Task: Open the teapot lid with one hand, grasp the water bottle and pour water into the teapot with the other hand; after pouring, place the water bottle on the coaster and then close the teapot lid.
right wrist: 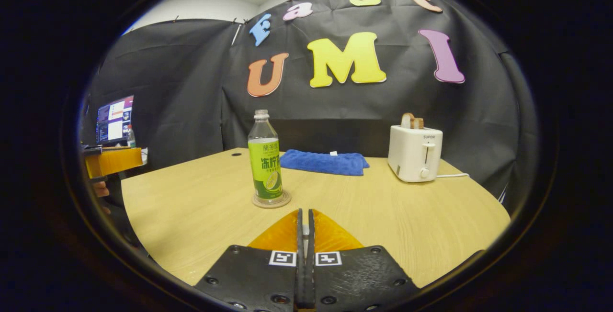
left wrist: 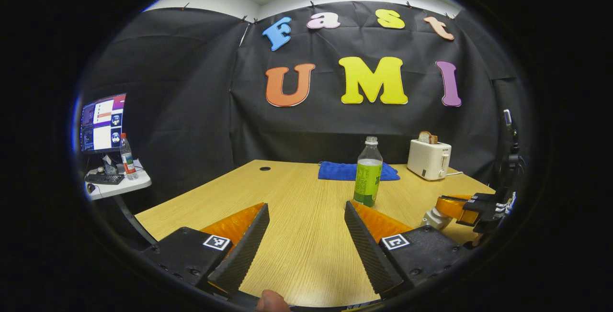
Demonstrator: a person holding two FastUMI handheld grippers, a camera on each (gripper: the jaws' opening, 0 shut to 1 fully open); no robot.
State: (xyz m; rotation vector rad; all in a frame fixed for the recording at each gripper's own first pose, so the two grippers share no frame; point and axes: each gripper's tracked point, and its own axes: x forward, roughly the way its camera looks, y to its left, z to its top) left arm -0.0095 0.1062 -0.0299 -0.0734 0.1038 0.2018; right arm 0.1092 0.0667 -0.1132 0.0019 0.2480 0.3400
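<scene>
Black-draped booth (right wrist: 182,111) — wooden table (right wrist: 383,216)

The right tongs (right wrist: 305,228) sit at the bottom of the right gripper view with their two fingers closed together, a small pale bit pinched in the narrow slit between them. Ahead, on the light wooden surface (right wrist: 201,211), a clear plastic water bottle with a green label (right wrist: 265,156) stands upright on a round pale coaster (right wrist: 271,200), its cap off. Behind it lies a folded blue cloth (right wrist: 323,162), and to the right stands a white toaster (right wrist: 414,153) with a slice of bread poking out of its top. At the far left edge the other tongs (right wrist: 114,161) show beside a lit monitor (right wrist: 115,118).
</scene>
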